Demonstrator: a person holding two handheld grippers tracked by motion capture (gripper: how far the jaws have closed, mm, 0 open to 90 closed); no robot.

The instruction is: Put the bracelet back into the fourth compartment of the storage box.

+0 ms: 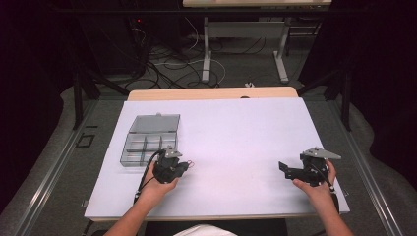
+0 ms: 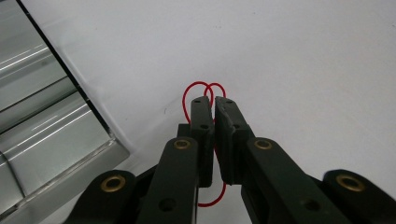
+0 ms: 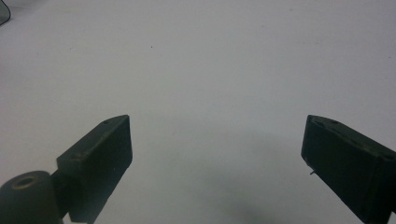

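The left gripper (image 2: 214,105) has its two black jaws drawn together on a thin red wire loop (image 2: 201,88), which pokes out in two small arcs just past the tips and curls out again below them, low in the middle of the left gripper view; the pads press on the wire with only a sliver of gap between them. In the high view this left gripper (image 1: 185,164) sits in the lower left of the frame, held in the person's left hand (image 1: 156,184), with the red wire loop (image 1: 190,162) showing as a tiny red mark at its tip, low over the white sheet (image 1: 236,137) that covers the table. Just beside it, up and to the left, stands a clear plastic compartment box (image 1: 147,142) with its lid folded open behind it; the same box (image 2: 42,121) fills the left edge of the left gripper view, its corner near the jaws but apart from them. The right gripper (image 1: 281,166) lies in the lower right of the high view, well apart from the left one, held in the right hand (image 1: 314,189) and pointing toward the middle of the sheet. In the right gripper view its jaws stand wide apart at the bottom corners with nothing between them, and the bare white sheet (image 3: 210,70) lies beyond.
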